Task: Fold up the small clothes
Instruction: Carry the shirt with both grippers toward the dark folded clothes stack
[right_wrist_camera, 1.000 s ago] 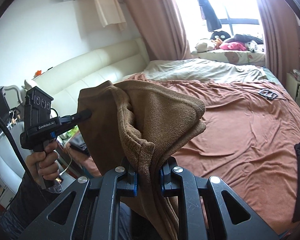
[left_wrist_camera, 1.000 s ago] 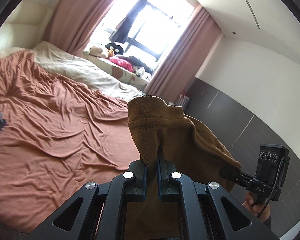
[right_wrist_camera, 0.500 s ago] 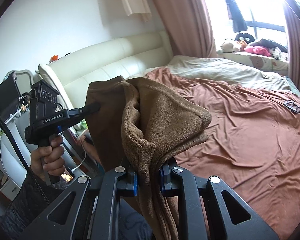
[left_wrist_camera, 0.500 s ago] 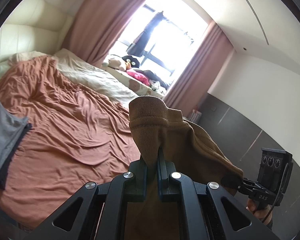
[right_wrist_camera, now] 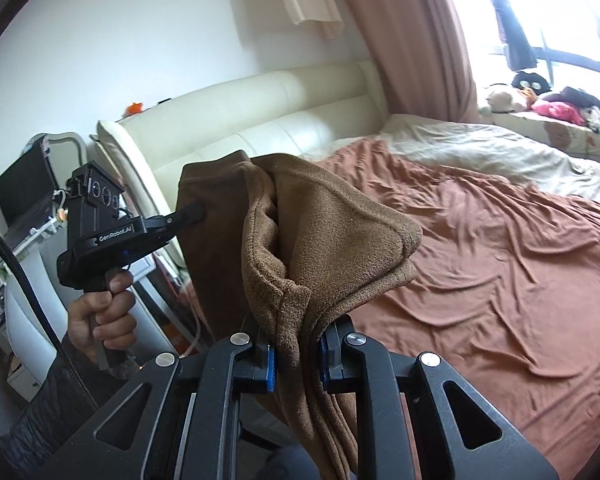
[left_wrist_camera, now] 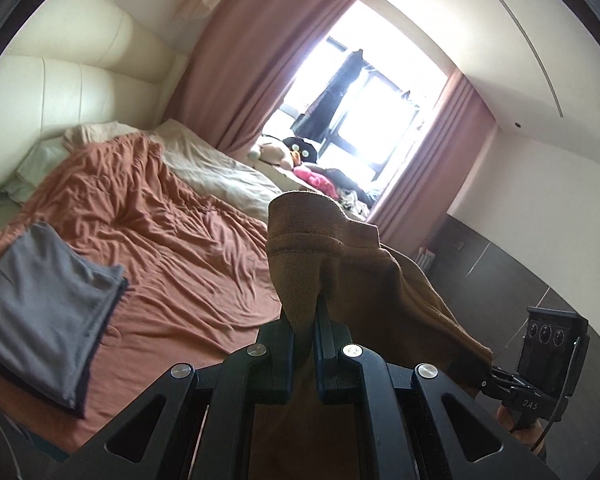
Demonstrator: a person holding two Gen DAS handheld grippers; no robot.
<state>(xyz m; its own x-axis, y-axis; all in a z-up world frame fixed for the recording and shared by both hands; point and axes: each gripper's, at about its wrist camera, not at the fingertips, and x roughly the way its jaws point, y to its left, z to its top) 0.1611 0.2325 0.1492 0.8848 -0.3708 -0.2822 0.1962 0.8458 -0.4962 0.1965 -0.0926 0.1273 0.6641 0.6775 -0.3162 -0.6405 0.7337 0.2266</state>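
Note:
A brown fleece garment (left_wrist_camera: pixel 340 256) hangs in the air between both grippers, above the edge of the bed. My left gripper (left_wrist_camera: pixel 305 320) is shut on one upper edge of it. My right gripper (right_wrist_camera: pixel 298 344) is shut on the other bunched edge of the brown garment (right_wrist_camera: pixel 320 224). In the right wrist view the left gripper (right_wrist_camera: pixel 198 213) pinches the cloth's far corner, held by a hand (right_wrist_camera: pixel 100 312). In the left wrist view the right gripper (left_wrist_camera: pixel 486 382) bites the cloth at lower right. The garment's lower part drops out of sight below the jaws.
A folded grey garment (left_wrist_camera: pixel 40 304) lies on the rust-coloured bedspread (left_wrist_camera: pixel 188 264) at the left. A cream headboard (right_wrist_camera: pixel 268 116) backs the bed. Plush toys (left_wrist_camera: pixel 284 152) sit by the window. A laptop (right_wrist_camera: pixel 24 188) stands on a side stand at far left.
Both grippers have swung sideways along the bed with the brown garment still held between them. The folded grey garment has come fully into the left wrist view; the headboard now fills more of both views.

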